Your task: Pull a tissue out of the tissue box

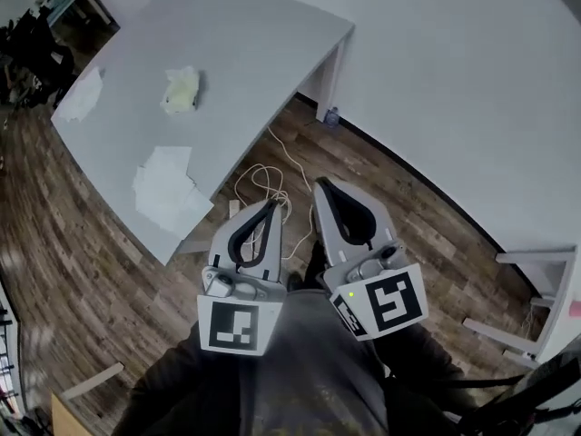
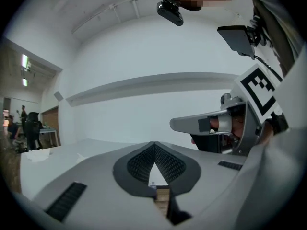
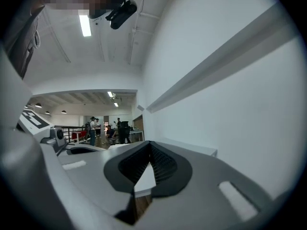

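My left hand-held gripper (image 1: 271, 204) and right hand-held gripper (image 1: 320, 185) were closed and empty, held close to me, since the likely tissue box (image 1: 180, 90) sat well away on the bench (image 1: 259, 48).

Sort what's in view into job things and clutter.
Job: yellowish pack, probably the tissue box; white sheets; table; left gripper; right gripper.
Lying about: cable; bottle; white frame.
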